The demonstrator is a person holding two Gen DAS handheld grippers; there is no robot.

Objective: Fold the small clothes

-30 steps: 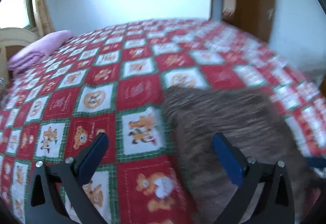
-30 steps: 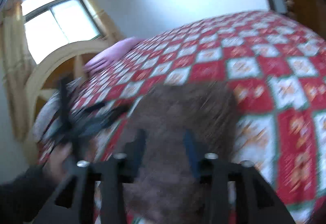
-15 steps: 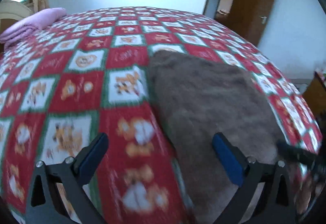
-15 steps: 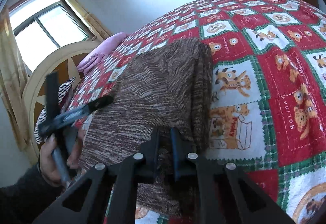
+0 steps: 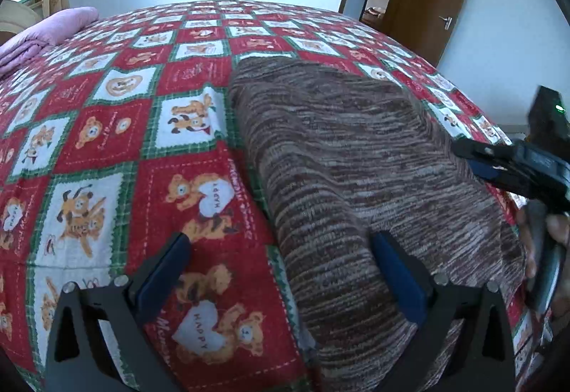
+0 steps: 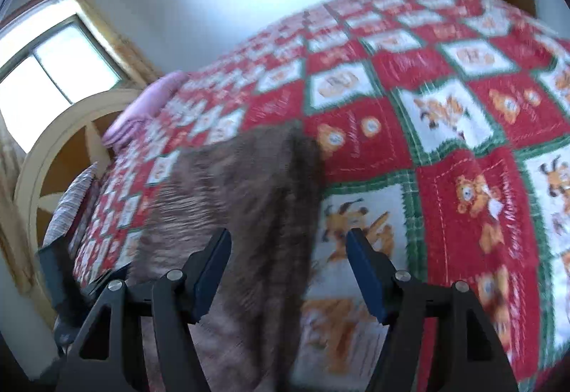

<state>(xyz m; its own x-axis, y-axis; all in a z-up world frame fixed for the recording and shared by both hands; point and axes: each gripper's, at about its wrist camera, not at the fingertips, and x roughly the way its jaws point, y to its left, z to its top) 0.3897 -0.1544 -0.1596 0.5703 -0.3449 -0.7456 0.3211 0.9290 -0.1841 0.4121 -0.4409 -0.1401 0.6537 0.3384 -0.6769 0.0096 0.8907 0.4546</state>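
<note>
We see a brown knitted sweater (image 5: 342, 157) flat on the bedspread (image 5: 117, 128); our left gripper (image 5: 281, 249) and right gripper (image 6: 288, 246) hover spread wide, each straddling one edge.

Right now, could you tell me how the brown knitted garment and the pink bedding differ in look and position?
The brown knitted garment is streaky and lies spread near both open grippers, left gripper and right gripper; the pink bedding is plain and folded at the far edge. Both rest on the red patterned bedspread.
</note>
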